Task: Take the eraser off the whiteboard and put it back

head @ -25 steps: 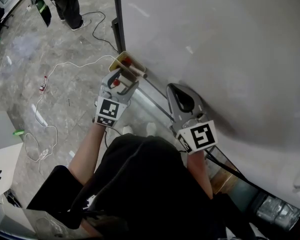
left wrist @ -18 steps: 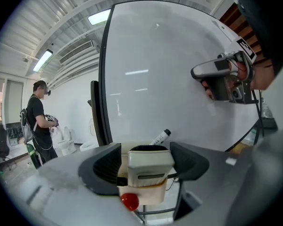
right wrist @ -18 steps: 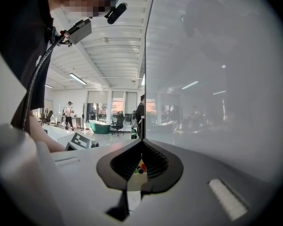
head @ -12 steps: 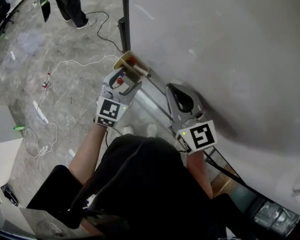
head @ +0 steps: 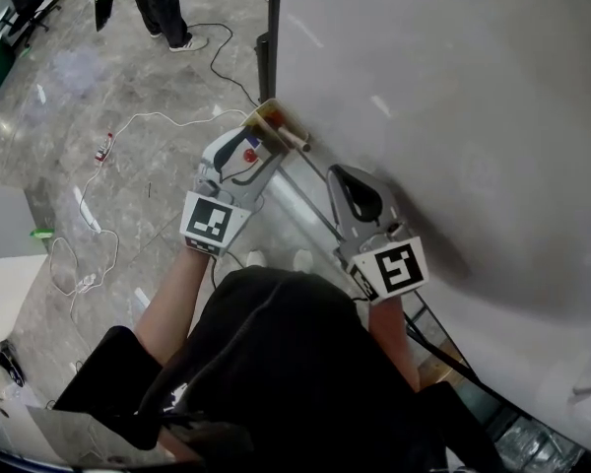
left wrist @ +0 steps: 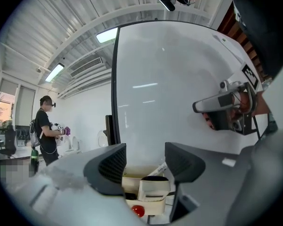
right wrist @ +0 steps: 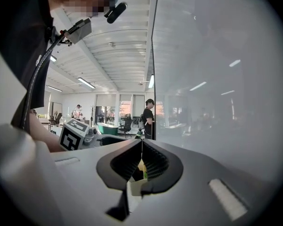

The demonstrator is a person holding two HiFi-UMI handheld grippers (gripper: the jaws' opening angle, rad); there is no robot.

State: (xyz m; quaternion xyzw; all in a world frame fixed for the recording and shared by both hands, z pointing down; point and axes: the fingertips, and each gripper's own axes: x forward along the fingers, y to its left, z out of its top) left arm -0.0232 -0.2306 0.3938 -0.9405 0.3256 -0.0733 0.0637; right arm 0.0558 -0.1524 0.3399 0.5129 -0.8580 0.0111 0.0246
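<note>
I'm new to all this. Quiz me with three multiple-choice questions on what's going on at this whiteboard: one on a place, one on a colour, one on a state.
1. Where is the eraser? A on the floor; B at the left edge of the whiteboard; C on a desk.
2. What colour is it? A blue; B green; C yellowish.
3. How do the jaws of the right hand-held gripper stand? A shut; B wide apart; C clamped on the eraser.
Answers: B, the head view shows it there. C, it looks yellowish. A, the right gripper view shows them meeting.
</note>
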